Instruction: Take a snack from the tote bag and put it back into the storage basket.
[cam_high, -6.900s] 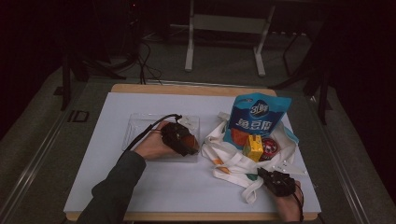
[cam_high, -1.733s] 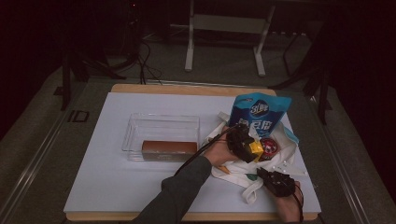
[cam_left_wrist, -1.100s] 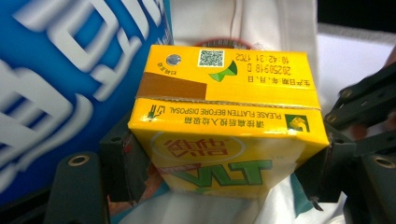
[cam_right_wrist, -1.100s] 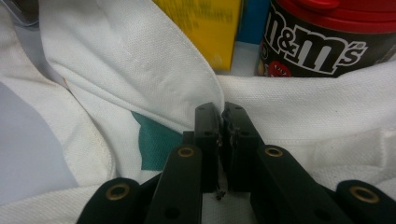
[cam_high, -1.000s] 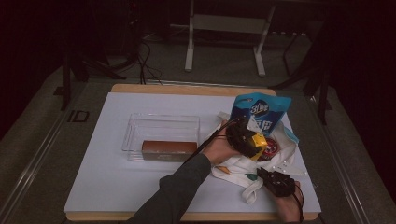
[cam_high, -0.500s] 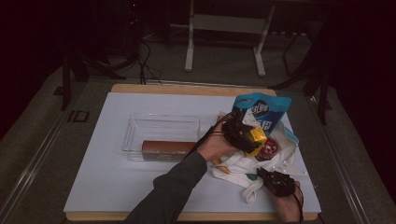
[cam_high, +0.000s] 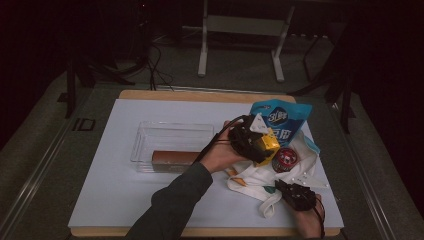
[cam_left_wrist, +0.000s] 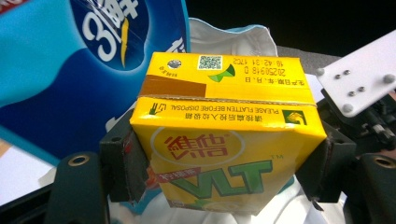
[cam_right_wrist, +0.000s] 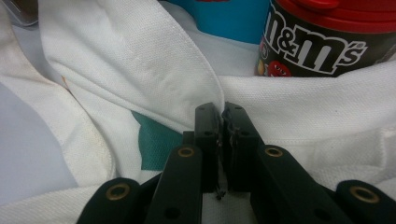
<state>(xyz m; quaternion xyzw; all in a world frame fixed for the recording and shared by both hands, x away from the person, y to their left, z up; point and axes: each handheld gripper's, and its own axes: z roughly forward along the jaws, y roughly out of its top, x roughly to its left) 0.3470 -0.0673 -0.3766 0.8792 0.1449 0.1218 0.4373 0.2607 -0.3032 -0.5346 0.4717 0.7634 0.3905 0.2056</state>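
Left tool (cam_left_wrist: 224, 163) grips yellow carton (cam_left_wrist: 224, 140) above white bag (cam_high: 260, 177); right tool (cam_right_wrist: 222, 121) pinches bag's edge.

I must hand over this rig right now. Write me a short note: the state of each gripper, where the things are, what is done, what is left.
Left gripper: shut on the yellow drink carton, held above the white cloth bag.
Right gripper: shut on the bag's edge near the table's front, holding it.
Clear tray: one brown bar lies inside.
In the bag: blue snack pouch and M&M's tub.
Done: bar in tray, carton out of the bag.
Left, probably: set the carton in the tray, then take out the pouch and tub.
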